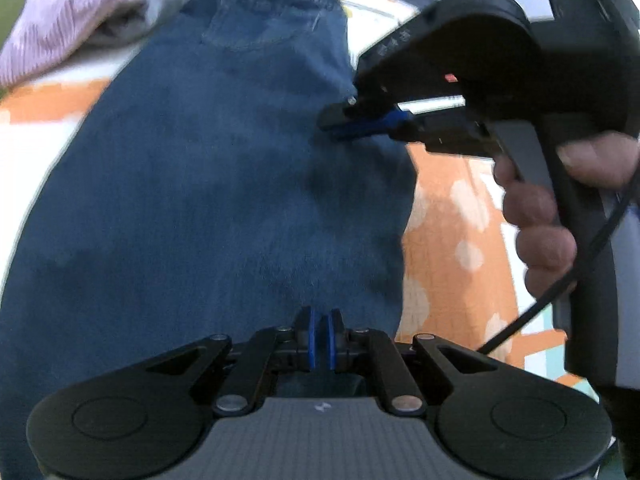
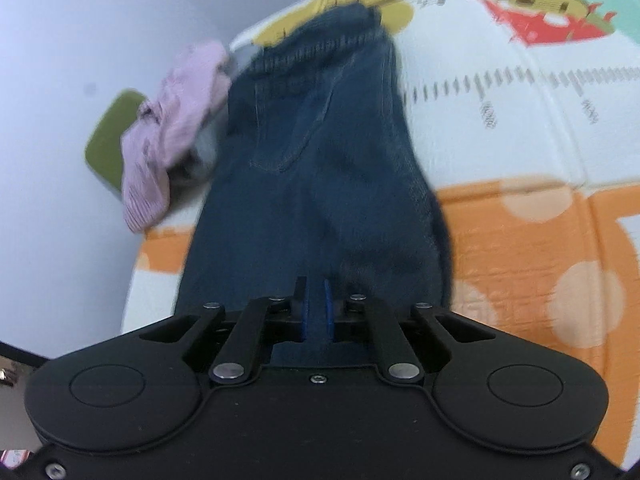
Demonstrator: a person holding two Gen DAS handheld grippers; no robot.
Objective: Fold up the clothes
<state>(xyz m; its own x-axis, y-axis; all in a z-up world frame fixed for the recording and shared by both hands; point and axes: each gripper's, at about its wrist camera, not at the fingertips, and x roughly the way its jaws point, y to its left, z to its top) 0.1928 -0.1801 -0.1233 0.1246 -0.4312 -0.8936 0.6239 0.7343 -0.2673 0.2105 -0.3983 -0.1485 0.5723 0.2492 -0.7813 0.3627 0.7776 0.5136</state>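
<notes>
Dark blue jeans, apparently folded lengthwise, pocket up

The jeans lie lengthwise on the mat, the crumpled garment just left of them.

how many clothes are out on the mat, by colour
blue: 1, the jeans
pink: 1, a crumpled striped garment
grey: 1, a piece mostly hidden under the pink one
total: 3

Both wrist views close, angled steeply down, sharing the jeans and pink garment
</notes>
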